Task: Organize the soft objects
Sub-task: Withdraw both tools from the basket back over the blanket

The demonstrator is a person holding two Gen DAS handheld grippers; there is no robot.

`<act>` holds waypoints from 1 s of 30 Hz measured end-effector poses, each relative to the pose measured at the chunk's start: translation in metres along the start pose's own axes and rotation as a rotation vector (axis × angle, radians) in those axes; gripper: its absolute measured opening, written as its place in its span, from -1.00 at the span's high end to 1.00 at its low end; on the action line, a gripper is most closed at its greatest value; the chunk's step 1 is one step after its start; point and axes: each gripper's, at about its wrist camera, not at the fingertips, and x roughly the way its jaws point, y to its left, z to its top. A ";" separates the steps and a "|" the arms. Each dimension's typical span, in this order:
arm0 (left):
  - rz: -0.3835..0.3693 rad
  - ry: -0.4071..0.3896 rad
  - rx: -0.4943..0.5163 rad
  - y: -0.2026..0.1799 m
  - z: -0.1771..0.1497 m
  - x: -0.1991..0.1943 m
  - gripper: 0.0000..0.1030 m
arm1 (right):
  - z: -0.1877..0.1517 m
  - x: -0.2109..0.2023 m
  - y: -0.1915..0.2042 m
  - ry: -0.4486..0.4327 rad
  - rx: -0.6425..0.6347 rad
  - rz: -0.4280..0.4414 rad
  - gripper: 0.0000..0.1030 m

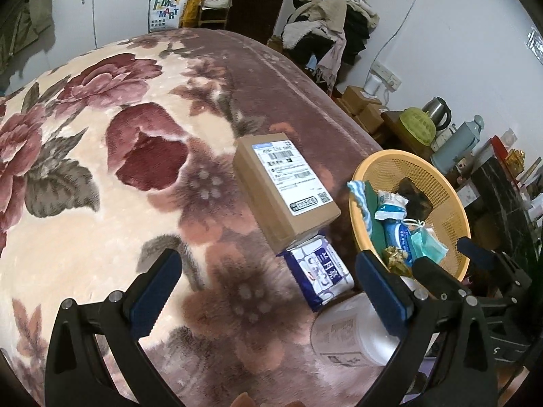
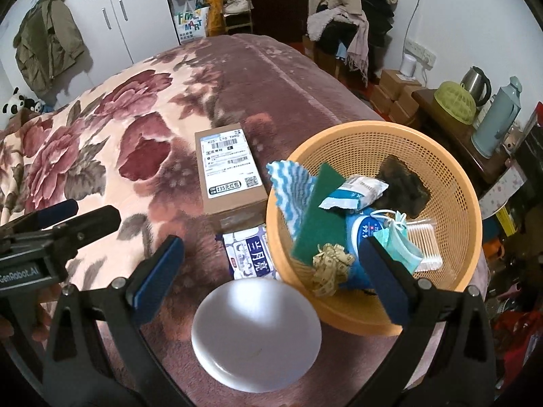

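An orange mesh basket point(image 2: 451, 183) stands on the floral blanket and holds a green scouring pad point(image 2: 315, 210), a striped blue cloth point(image 2: 292, 183), a face mask point(image 2: 397, 240), cotton swabs point(image 2: 424, 237), a rolled tape measure point(image 2: 329, 261) and blue packets. It also shows in the left wrist view point(image 1: 441, 183). A blue-and-white soft pack point(image 2: 249, 254) lies beside the basket, partly under a cardboard box point(image 2: 230, 176). A white round container point(image 2: 256, 335) stands below it. My right gripper point(image 2: 268, 271) is open above the container. My left gripper point(image 1: 268, 288) is open and empty over the blanket.
The blanket-covered bed point(image 1: 101, 169) stretches to the left and back. A pile of clothes point(image 2: 353, 10) sits at the back right. A kettle point(image 2: 475, 84), a flask point(image 2: 499, 118) and stacked boxes stand on the right beside the bed.
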 end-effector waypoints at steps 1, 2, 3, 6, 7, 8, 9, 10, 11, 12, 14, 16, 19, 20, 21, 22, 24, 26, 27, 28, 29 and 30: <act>0.000 -0.002 0.001 0.001 -0.002 -0.001 -0.99 | -0.001 -0.001 0.001 -0.001 0.000 -0.001 -1.00; -0.002 -0.006 0.002 0.001 -0.003 -0.002 -0.99 | -0.003 -0.001 0.002 -0.002 0.001 -0.002 -1.00; -0.003 -0.012 0.004 0.002 -0.006 -0.004 -0.99 | -0.005 -0.002 0.002 -0.002 0.001 -0.002 -1.00; 0.005 -0.022 0.004 0.004 -0.014 -0.007 -0.99 | -0.009 -0.002 0.005 -0.001 0.002 0.005 -1.00; 0.009 -0.025 0.003 0.004 -0.016 -0.007 -0.99 | -0.011 -0.002 0.006 0.001 0.002 0.005 -1.00; 0.014 -0.025 0.003 0.005 -0.019 -0.008 -0.99 | -0.012 -0.003 0.006 0.002 0.003 0.006 -1.00; 0.015 -0.025 0.003 0.005 -0.022 -0.008 -0.99 | -0.014 -0.004 0.007 0.002 0.005 0.005 -1.00; 0.015 -0.026 0.006 0.004 -0.025 -0.008 -0.99 | -0.016 -0.004 0.008 0.001 0.007 0.002 -1.00; 0.018 -0.026 0.011 0.004 -0.027 -0.008 -0.98 | -0.018 -0.005 0.008 -0.001 0.009 -0.003 -1.00; 0.022 -0.028 0.018 0.003 -0.029 -0.009 -0.98 | -0.020 -0.006 0.009 -0.002 0.009 -0.004 -1.00; 0.040 -0.038 0.035 0.002 -0.035 -0.010 -0.98 | -0.024 -0.008 0.012 -0.009 0.006 -0.007 -1.00; 0.057 -0.052 0.045 0.002 -0.041 -0.013 -0.98 | -0.028 -0.010 0.014 -0.016 -0.003 -0.015 -1.00; 0.059 -0.048 0.032 0.007 -0.050 -0.014 -0.97 | -0.035 -0.013 0.020 -0.030 -0.018 -0.017 -1.00; 0.055 -0.042 0.024 0.010 -0.053 -0.014 -0.97 | -0.038 -0.014 0.023 -0.035 -0.020 -0.016 -1.00; 0.053 -0.039 0.019 0.012 -0.056 -0.014 -0.97 | -0.039 -0.014 0.024 -0.040 -0.021 -0.017 -1.00; 0.056 -0.037 0.016 0.015 -0.059 -0.014 -0.97 | -0.041 -0.015 0.026 -0.045 -0.022 -0.018 -1.00; 0.076 -0.042 0.012 0.018 -0.066 -0.016 -0.97 | -0.045 -0.015 0.031 -0.051 -0.018 -0.021 -1.00; 0.110 -0.058 0.003 0.023 -0.074 -0.018 -0.97 | -0.049 -0.016 0.035 -0.058 -0.017 -0.019 -1.00; 0.118 -0.061 0.000 0.026 -0.078 -0.020 -0.97 | -0.051 -0.016 0.038 -0.060 -0.019 -0.019 -1.00; 0.116 -0.061 -0.003 0.029 -0.080 -0.021 -0.97 | -0.054 -0.016 0.041 -0.062 -0.024 -0.022 -1.00; 0.115 -0.061 -0.010 0.032 -0.083 -0.021 -0.97 | -0.056 -0.017 0.045 -0.065 -0.030 -0.027 -1.00; 0.117 -0.060 -0.018 0.036 -0.085 -0.022 -0.97 | -0.058 -0.018 0.048 -0.069 -0.035 -0.030 -1.00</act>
